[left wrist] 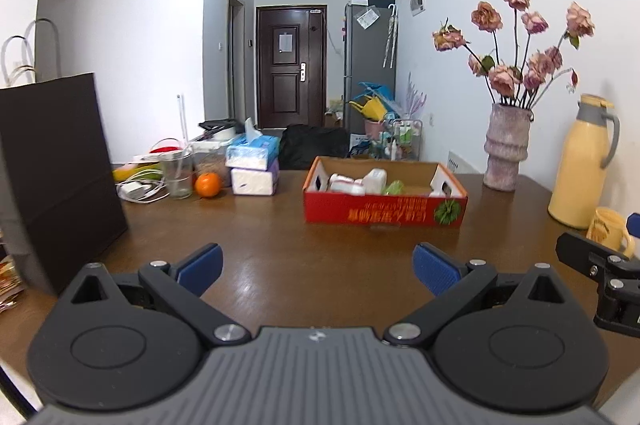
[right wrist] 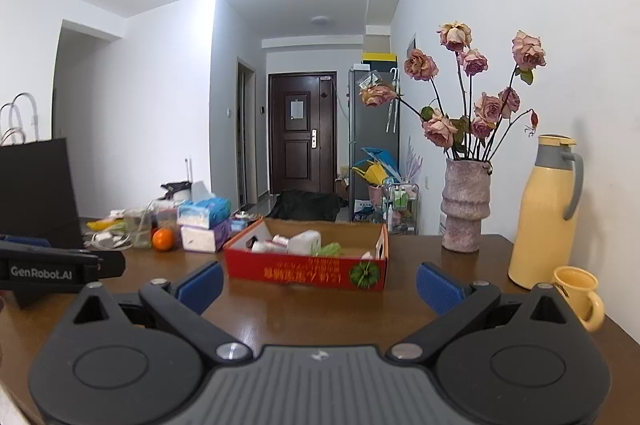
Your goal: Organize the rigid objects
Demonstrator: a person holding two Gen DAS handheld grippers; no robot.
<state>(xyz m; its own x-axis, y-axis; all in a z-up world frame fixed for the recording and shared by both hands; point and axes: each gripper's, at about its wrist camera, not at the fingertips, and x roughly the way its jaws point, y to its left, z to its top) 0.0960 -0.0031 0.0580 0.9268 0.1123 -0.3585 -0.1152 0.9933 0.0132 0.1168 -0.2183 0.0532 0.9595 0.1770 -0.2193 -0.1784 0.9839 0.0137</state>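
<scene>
Left gripper (left wrist: pixel 318 269): jaws spread wide apart, nothing between the blue pads (left wrist: pixel 200 269), hovering over bare wooden table (left wrist: pixel 260 225) on the near side of the red cardboard box (left wrist: pixel 384 211). Right gripper (right wrist: pixel 320 285): likewise spread wide, empty, also on the near side of the box and pointed toward it.

Red cardboard box: open-topped, sitting flat on the table, upside-down printed lettering and a green pumpkin picture on its near wall. Inside it: white bottles and packets (left wrist: pixel 360 181) lying toward the left and middle, a green wrapped item (left wrist: pixel 394 187) just right of them; exact count hard to tell.

Left of the box: two stacked tissue packs (left wrist: pixel 253 165), an orange (left wrist: pixel 208 184) just beside them, then a clear glass (left wrist: pixel 177 177) and a tangle of white cable (left wrist: pixel 138 189). Farther left of the box: a tall dark paper bag (left wrist: pixel 56 177) with pale handles.

Right of the box: a textured pink vase (left wrist: pixel 505 149) with dried roses (left wrist: pixel 516 41), upright near the wall. Beyond the vase: a yellow thermos jug (left wrist: pixel 580 165) with grey handle, and a yellow mug (left wrist: pixel 608 229) just in front of the jug, close to the table's edge.

Behind the box, off the table: a dark door (left wrist: pixel 290 73) and a grey fridge (left wrist: pixel 370 65).
</scene>
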